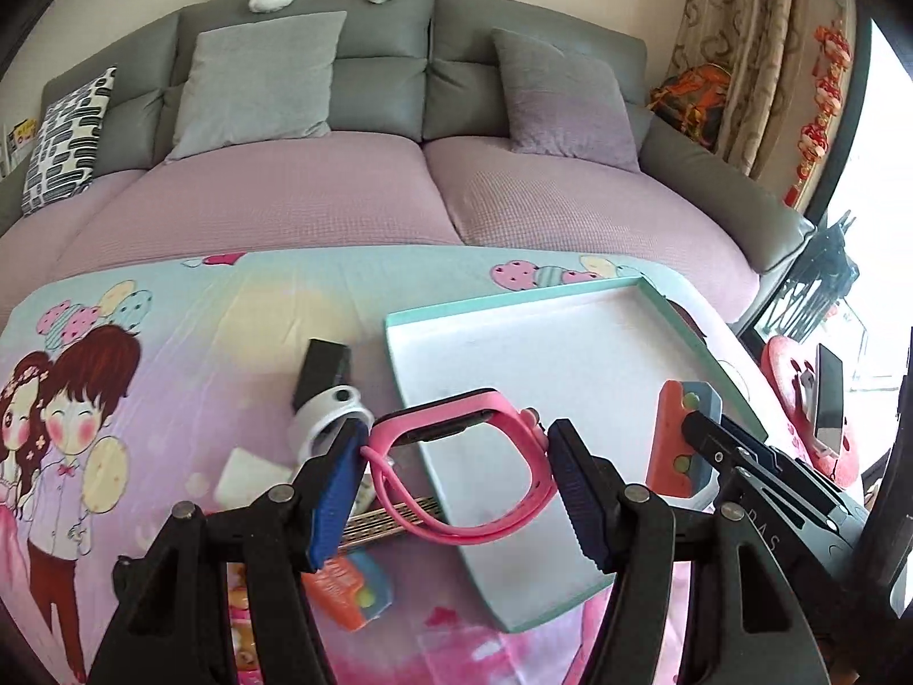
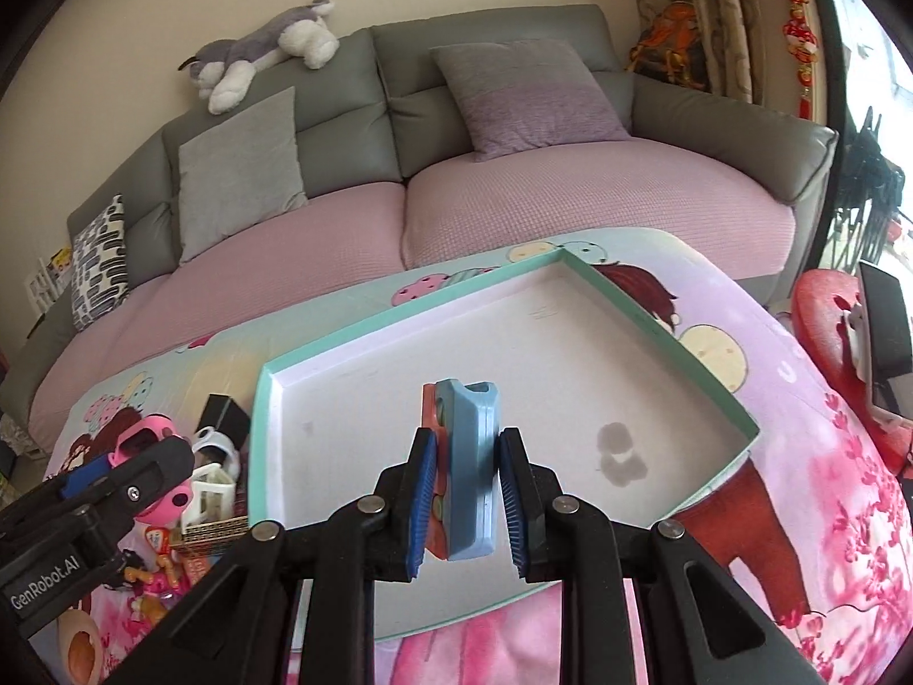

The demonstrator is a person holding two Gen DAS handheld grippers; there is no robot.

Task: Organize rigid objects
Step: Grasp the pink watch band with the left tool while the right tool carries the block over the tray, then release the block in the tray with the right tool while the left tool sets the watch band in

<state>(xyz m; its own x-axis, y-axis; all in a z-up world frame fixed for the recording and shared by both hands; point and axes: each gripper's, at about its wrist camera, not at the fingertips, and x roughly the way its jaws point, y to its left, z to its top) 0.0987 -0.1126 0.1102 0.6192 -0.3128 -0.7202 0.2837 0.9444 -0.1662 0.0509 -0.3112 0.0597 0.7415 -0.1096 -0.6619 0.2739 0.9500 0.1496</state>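
Observation:
My left gripper [image 1: 456,491] is shut on a pink smartwatch [image 1: 456,434], held by its strap loop above the left edge of the white tray with a teal rim [image 1: 570,354]. My right gripper [image 2: 465,505] is shut on a blue and red block toy [image 2: 471,456], held upright over the tray [image 2: 399,399]. The right gripper and its toy [image 1: 682,445] also show in the left wrist view, over the tray's right side. The left gripper with the watch [image 2: 142,434] shows at the left of the right wrist view.
A black box [image 1: 322,368], a silver ring piece [image 1: 328,416], a white block [image 1: 248,479], an orange toy [image 1: 348,588] and a comb-like strip [image 1: 394,519] lie left of the tray on the cartoon cloth. A sofa [image 1: 399,182] stands behind. A red stool with a phone [image 2: 879,331] is at right.

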